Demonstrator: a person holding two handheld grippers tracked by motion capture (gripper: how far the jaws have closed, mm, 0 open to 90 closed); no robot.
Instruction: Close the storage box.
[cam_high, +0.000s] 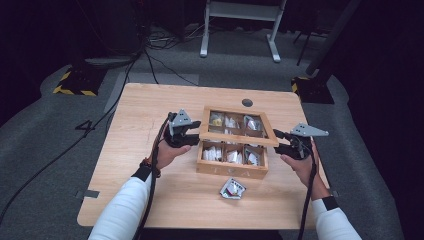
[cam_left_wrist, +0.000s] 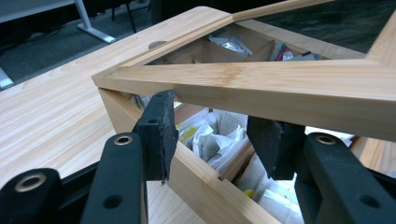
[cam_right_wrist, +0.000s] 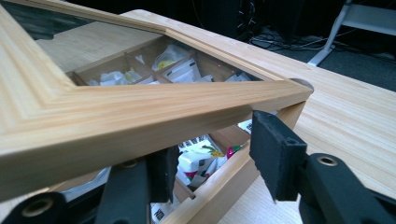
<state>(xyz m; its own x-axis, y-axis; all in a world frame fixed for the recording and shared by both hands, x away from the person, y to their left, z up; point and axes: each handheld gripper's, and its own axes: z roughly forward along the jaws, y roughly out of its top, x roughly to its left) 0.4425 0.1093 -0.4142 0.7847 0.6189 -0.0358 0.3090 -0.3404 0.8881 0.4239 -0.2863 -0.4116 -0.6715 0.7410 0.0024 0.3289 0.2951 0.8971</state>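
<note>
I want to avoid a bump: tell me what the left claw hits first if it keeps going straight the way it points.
Probably the wooden box's near side wall, which already sits between the left claw's pads; the raised glass lid's frame hangs just above. Depth is hard to judge.

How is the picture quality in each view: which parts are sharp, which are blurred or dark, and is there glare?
High view: the table is evenly lit, the room behind is nearly black, and the wooden box looks soft. Left gripper view: the lid frame is sharp, while the near black pads are blurred. Right gripper view: the glass pane shows a dark reflection, with no strong glare.
</note>
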